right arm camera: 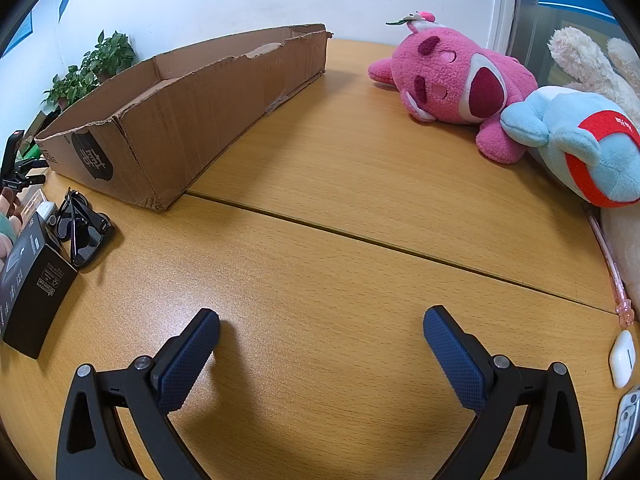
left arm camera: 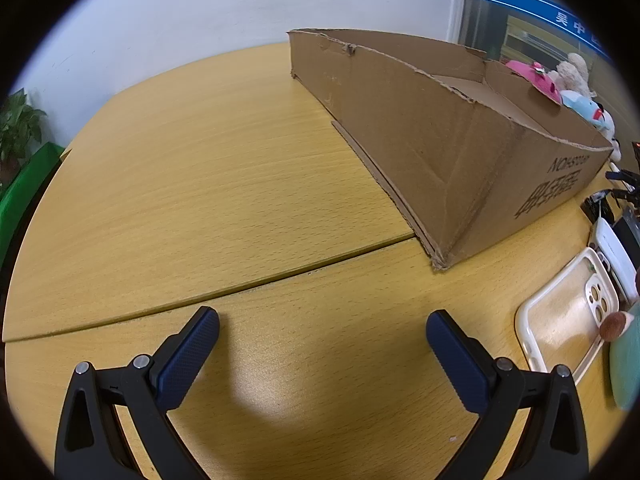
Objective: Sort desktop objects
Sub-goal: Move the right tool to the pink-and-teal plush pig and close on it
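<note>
Both grippers, left gripper (left arm camera: 322,322) and right gripper (right arm camera: 321,320), jaws wide apart, holding nothing, hovering over bare desk (right arm camera: 320,240). Pink plush (right arm camera: 452,80) lying far right of cardboard box (right arm camera: 180,112): probably light, soft, squashy; best pinched across an arm or the belly. Sunglasses (right arm camera: 82,228) near box corner likely fragile, slippery; better taken at the frame.

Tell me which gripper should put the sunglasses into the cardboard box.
Right, probably. The sunglasses lie just left of the open right gripper, beside the cardboard box. The left gripper, also open, sees only something dark at its view's far edge.
</note>
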`<move>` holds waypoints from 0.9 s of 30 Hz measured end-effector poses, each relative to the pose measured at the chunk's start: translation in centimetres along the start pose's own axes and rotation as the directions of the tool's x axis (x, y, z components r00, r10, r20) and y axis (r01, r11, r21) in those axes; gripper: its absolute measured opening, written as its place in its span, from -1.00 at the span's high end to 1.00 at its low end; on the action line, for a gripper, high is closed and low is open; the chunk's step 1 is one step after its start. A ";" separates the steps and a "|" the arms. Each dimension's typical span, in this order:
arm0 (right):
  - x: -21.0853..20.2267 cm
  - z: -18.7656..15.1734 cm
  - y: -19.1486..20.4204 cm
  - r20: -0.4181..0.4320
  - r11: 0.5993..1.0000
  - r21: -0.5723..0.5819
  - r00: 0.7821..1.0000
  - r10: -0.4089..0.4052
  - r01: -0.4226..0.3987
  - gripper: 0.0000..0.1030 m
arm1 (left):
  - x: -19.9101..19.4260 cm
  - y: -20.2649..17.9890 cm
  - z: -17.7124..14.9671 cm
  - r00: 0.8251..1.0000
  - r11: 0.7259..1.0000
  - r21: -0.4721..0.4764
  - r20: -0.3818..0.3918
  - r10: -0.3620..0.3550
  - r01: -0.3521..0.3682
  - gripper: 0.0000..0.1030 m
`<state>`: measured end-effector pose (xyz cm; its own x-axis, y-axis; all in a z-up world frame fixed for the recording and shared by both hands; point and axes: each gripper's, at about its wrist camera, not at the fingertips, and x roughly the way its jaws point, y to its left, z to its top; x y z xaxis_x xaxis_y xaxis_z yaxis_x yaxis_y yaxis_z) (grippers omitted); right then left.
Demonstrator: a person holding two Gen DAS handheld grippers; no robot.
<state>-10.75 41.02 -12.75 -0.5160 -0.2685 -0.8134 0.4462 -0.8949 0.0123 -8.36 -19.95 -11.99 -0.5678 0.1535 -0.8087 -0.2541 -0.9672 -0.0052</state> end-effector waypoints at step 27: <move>-13.6 -1.7 30.1 0.076 0.867 -0.252 0.885 0.460 -0.430 -1.00 | -10.7 -16.9 -3.7 0.849 0.745 -0.408 0.217 -0.481 0.527 -0.99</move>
<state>10.91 18.37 -2.25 -0.3069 -0.6765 -0.6694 0.7926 -0.5711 0.2138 4.89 -6.04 -5.45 -0.5298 0.6399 -0.5566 -0.1691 -0.7228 -0.6701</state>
